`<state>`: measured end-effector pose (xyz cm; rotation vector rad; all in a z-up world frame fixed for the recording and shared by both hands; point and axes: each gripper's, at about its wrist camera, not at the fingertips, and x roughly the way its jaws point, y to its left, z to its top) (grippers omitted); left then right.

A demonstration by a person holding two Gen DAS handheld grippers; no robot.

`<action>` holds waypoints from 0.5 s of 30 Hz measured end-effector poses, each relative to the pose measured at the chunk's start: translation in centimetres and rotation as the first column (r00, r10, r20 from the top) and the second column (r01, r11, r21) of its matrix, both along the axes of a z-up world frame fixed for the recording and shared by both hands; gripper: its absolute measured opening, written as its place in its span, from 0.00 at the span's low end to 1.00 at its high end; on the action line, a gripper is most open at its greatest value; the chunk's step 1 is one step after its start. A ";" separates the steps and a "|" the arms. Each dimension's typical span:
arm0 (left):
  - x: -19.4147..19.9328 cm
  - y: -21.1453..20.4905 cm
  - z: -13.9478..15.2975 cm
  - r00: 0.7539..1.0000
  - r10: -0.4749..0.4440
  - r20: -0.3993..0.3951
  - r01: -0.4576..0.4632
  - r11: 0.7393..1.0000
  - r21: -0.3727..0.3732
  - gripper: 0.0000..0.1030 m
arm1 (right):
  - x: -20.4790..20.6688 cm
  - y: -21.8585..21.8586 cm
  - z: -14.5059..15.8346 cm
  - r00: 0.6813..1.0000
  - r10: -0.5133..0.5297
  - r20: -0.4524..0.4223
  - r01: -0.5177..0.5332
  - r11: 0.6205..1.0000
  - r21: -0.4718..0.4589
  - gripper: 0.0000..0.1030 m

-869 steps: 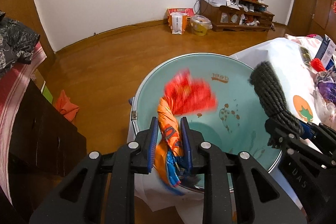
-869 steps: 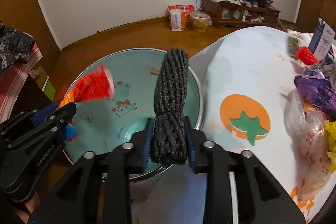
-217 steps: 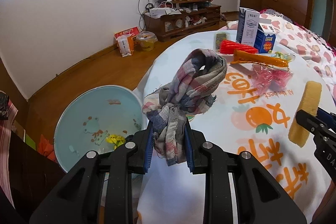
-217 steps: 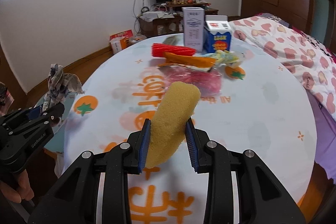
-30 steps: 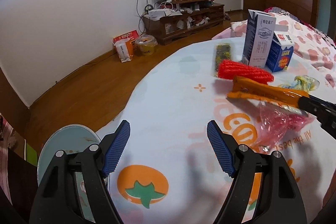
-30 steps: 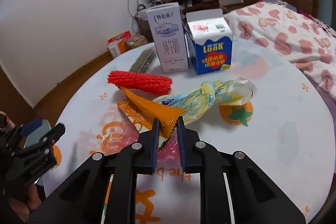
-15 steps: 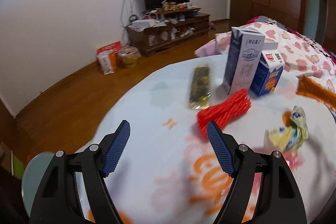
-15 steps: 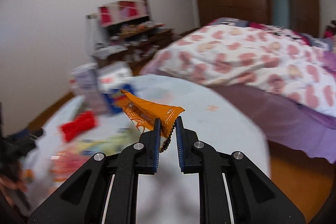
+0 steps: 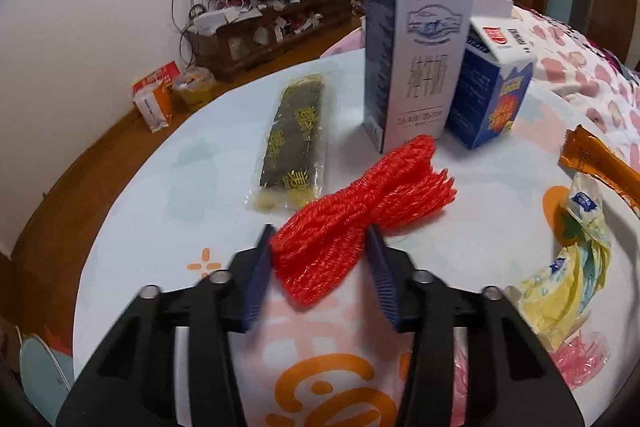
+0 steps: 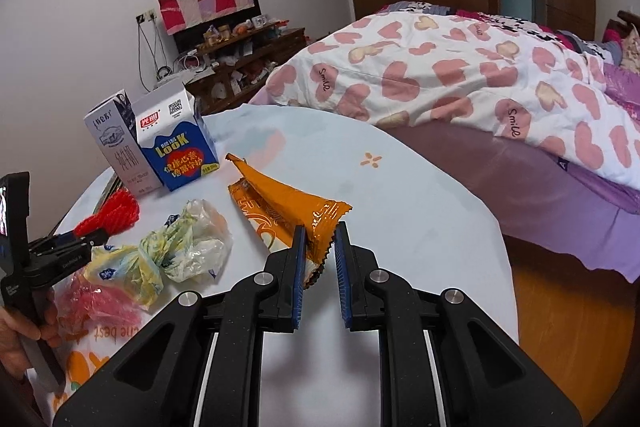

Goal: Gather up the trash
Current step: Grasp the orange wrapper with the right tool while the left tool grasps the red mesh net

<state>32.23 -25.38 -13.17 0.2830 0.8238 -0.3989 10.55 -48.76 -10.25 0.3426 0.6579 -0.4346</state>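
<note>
A red mesh net lies on the round table. My left gripper is open with its fingers on either side of the net's near end; the net also shows in the right wrist view. An orange snack wrapper lies on the table between the fingers of my right gripper. Those jaws stand slightly apart, with a gap on the right side of the wrapper. The wrapper's tip shows in the left wrist view.
A tall white milk carton and a blue carton stand behind the net. A dark seaweed packet, a knotted yellow plastic bag and pink plastic lie on the table. A bed is at right. The basin's rim shows lower left.
My left gripper has moved forward to straddle the red net. My right gripper has lowered the orange wrapper to the table and its jaws have opened a little.
</note>
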 end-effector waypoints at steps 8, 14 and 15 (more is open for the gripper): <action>-3.0 2.5 2.3 1.000 0.016 0.024 -0.015 0.999 -0.043 0.19 | -1.9 0.7 1.5 0.999 -0.018 0.043 0.018 1.000 -0.005 0.15; -8.1 5.9 5.5 0.995 0.054 0.082 -0.050 0.997 -0.051 0.19 | -4.8 2.5 3.4 0.997 -0.025 0.078 0.029 0.999 -0.046 0.15; -8.9 6.5 5.8 0.994 0.061 0.087 -0.056 0.997 -0.054 0.19 | -5.5 3.0 3.6 0.996 -0.023 0.084 0.027 0.999 -0.044 0.15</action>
